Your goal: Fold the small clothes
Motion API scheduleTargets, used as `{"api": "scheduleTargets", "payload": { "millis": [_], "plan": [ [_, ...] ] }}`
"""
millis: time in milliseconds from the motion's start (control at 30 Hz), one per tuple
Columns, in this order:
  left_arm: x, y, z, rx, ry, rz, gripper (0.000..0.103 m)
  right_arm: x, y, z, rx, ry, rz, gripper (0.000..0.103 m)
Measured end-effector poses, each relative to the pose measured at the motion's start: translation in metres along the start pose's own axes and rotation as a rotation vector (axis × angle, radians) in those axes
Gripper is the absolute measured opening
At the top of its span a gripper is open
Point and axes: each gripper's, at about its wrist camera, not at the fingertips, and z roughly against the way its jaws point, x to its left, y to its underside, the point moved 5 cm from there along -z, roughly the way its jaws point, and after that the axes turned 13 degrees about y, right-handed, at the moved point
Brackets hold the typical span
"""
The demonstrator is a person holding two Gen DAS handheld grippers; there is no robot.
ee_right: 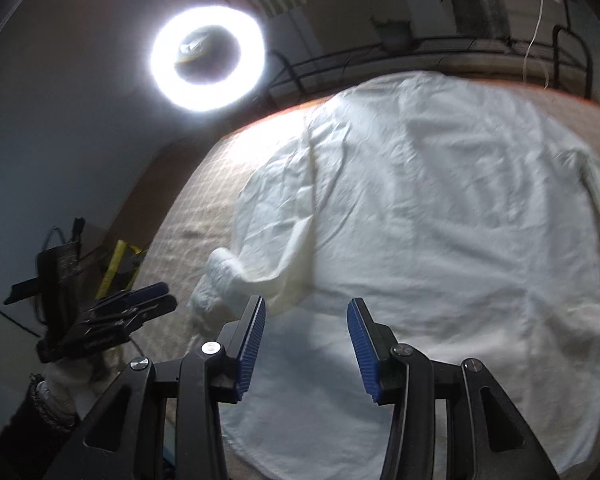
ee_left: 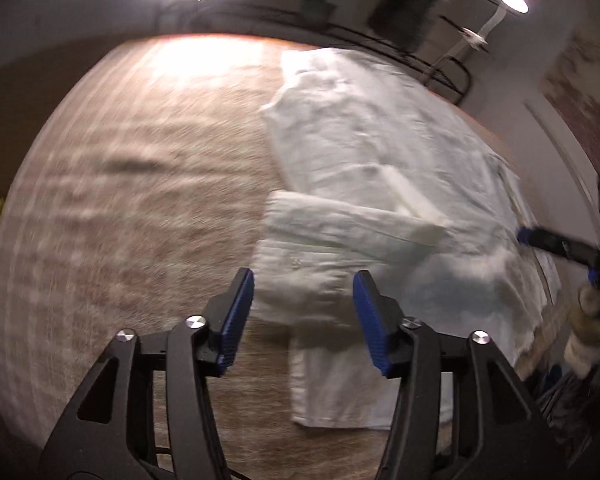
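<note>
Blue pads (ee_left: 236, 320) of the left gripper (ee_left: 303, 322) stand apart, grasping nothing, low in the frame over a sleeve (ee_left: 352, 226). Right gripper (ee_right: 306, 346) is also released above the white shirt (ee_right: 440, 220), spread on the beige cloth (ee_left: 120, 200), center right.

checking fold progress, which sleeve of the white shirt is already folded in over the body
The sleeve on the left tool's side: it lies across the shirt body. The other sleeve is not clearly in view.
</note>
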Motion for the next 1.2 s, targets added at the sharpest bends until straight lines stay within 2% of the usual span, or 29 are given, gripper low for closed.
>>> {"api": "scheduleTargets", "payload": {
  "millis": [133, 267, 300, 333, 367, 533, 667, 767, 867, 900, 967, 1033, 1067, 1200],
  "plan": [
    [0.033, -0.009, -0.019, 0.020, 0.058, 0.155, 0.057, 0.014, 0.004, -0.018, 0.057, -0.044, -0.028, 0.045],
    [0.029, -0.011, -0.042, 0.064, 0.113, 0.145, 0.055, 0.023, 0.003, -0.023, 0.058, -0.033, -0.023, 0.045],
    [0.026, -0.011, -0.046, 0.070, 0.127, 0.134, 0.037, 0.024, 0.003, -0.024, 0.057, -0.032, -0.023, 0.045],
    [0.022, -0.011, -0.048, 0.075, 0.134, 0.120, 0.024, 0.023, 0.003, -0.023, 0.058, -0.031, -0.024, 0.045],
    [0.019, -0.011, -0.049, 0.079, 0.138, 0.105, 0.007, 0.023, 0.003, -0.024, 0.059, -0.029, -0.025, 0.045],
    [-0.017, -0.011, -0.021, 0.022, 0.117, -0.051, 0.005, 0.015, 0.006, -0.031, 0.076, -0.012, -0.035, 0.045],
    [-0.064, 0.006, 0.007, -0.002, 0.134, -0.218, 0.005, 0.010, 0.006, -0.033, 0.095, -0.049, -0.070, 0.045],
    [-0.099, 0.032, 0.016, 0.030, 0.144, -0.343, 0.005, 0.012, 0.009, -0.032, 0.106, -0.081, -0.078, 0.046],
    [-0.128, 0.062, 0.016, 0.092, 0.202, -0.424, 0.006, 0.013, 0.015, -0.031, 0.126, -0.110, -0.090, 0.053],
    [-0.132, 0.070, 0.014, 0.125, 0.231, -0.421, 0.011, 0.011, 0.017, -0.031, 0.132, -0.114, -0.096, 0.057],
    [-0.136, 0.080, 0.009, 0.184, 0.296, -0.386, 0.018, 0.007, 0.022, -0.032, 0.148, -0.120, -0.114, 0.058],
    [-0.131, 0.081, 0.008, 0.195, 0.321, -0.338, 0.023, 0.003, 0.029, -0.033, 0.172, -0.137, -0.138, 0.058],
    [-0.126, 0.077, 0.009, 0.187, 0.316, -0.312, 0.023, 0.001, 0.032, -0.034, 0.183, -0.144, -0.148, 0.058],
    [-0.086, 0.044, -0.003, 0.135, 0.221, -0.151, 0.023, -0.001, 0.047, -0.036, 0.228, -0.179, -0.163, 0.058]
  ]
}}
